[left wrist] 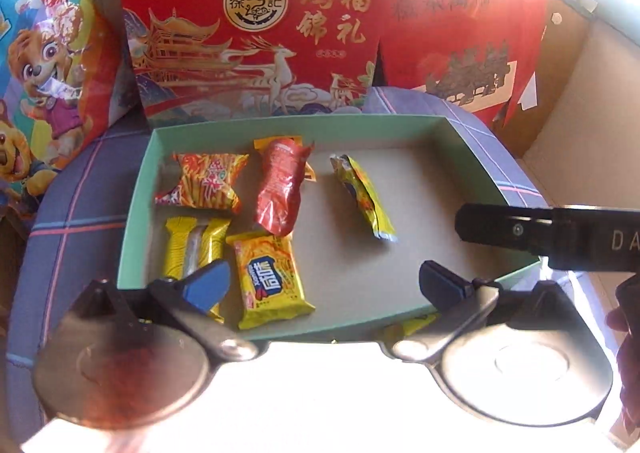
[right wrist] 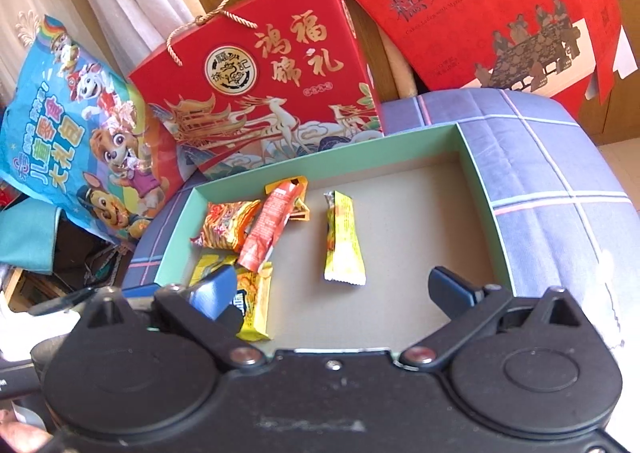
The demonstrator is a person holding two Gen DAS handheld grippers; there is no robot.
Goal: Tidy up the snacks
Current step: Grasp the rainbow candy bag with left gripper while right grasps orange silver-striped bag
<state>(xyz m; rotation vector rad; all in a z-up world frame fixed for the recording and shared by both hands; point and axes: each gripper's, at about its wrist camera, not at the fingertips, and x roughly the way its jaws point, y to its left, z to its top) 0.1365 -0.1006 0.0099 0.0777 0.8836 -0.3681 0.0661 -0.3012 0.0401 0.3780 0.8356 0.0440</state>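
A shallow green box [left wrist: 138, 193] [right wrist: 486, 189] with a brown floor holds several snack packets. At its left lie an orange striped packet [left wrist: 208, 181] [right wrist: 228, 229], a red packet [left wrist: 282, 185] [right wrist: 270, 229], a yellow bar [left wrist: 192, 249] and a yellow biscuit packet [left wrist: 270, 279] [right wrist: 254, 305]. A slim yellow packet [left wrist: 366, 197] [right wrist: 344, 239] lies alone in the middle. My left gripper [left wrist: 324, 287] is open and empty over the box's near edge. My right gripper [right wrist: 332, 291] is open and empty over the near part; its body shows in the left wrist view [left wrist: 552, 233].
The box rests on a blue plaid cushion [left wrist: 76, 213] [right wrist: 560, 181]. Behind it stand a red gift box with rope handle [left wrist: 256, 37] [right wrist: 264, 69] and a second red gift bag [left wrist: 464, 33] [right wrist: 496, 9]. A cartoon snack bag [left wrist: 44, 65] [right wrist: 80, 133] leans at the left.
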